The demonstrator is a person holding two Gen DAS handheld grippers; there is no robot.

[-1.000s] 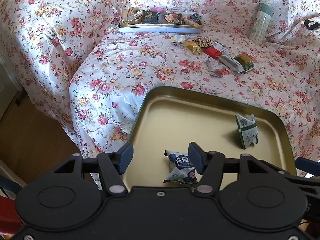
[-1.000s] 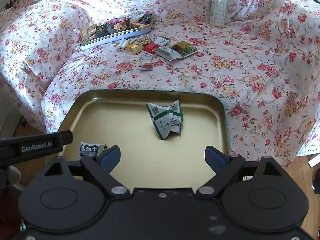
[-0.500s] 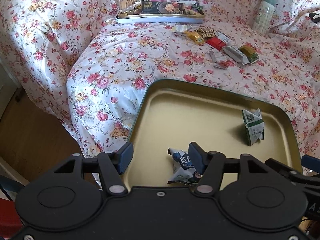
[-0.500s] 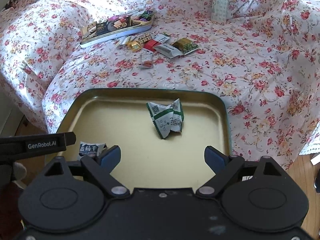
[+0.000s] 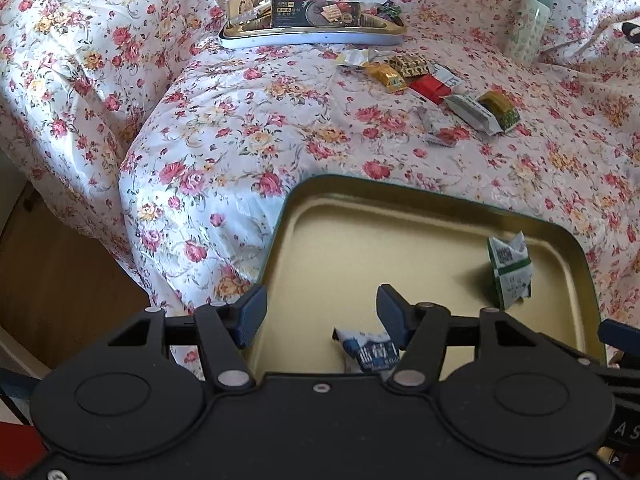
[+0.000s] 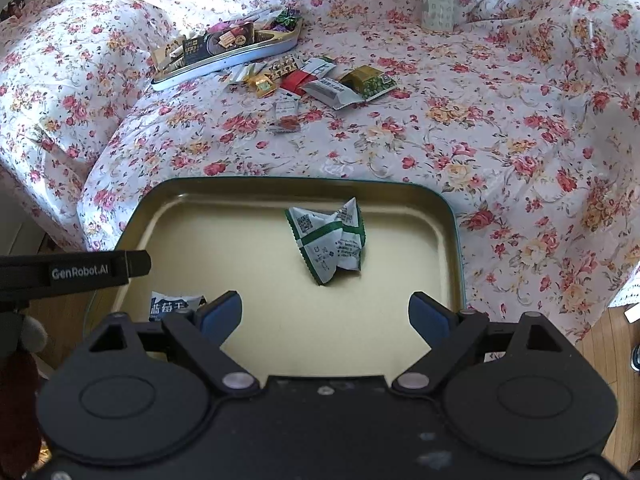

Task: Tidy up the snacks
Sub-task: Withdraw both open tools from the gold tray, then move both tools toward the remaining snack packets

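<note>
1. Fingers on the left gripper (image 5: pixel 318 316) are about half spread with nothing between them. Compared with a second ago, the blue-and-white snack packet (image 5: pixel 370 350) has slid lower in that camera's view and now sits half hidden under the right-hand finger (image 5: pixel 390 314). So the left hand has drifted forward across the near end of the gold tray (image 5: pixel 400 216), and the packet lies loose on the tray floor.

2. For the task, I'd say that packet counts as delivered. The green-and-white packet (image 6: pixel 328 240) is in the tray too, past the blue one and nearer the tray's far right corner. It hasn't budged.

3. Left hand's pose: tilted steeply down, fingers hanging over the tray's near left part, one of them out over the left rim.

4. Beyond the tray's far rim, the loose pile of snacks (image 5: pixel 432 84) lies on the floral bedspread (image 5: pixel 240 128). Behind it is a second tin (image 5: pixel 312 36), already full. My guess is the pile is next.

5. Fingers on the right gripper (image 6: pixel 324 316) are spread wide and hold nothing. They hover over the tray's near edge, angled down, pretty much parked. The green packet is just ahead of them, untouched.
</note>
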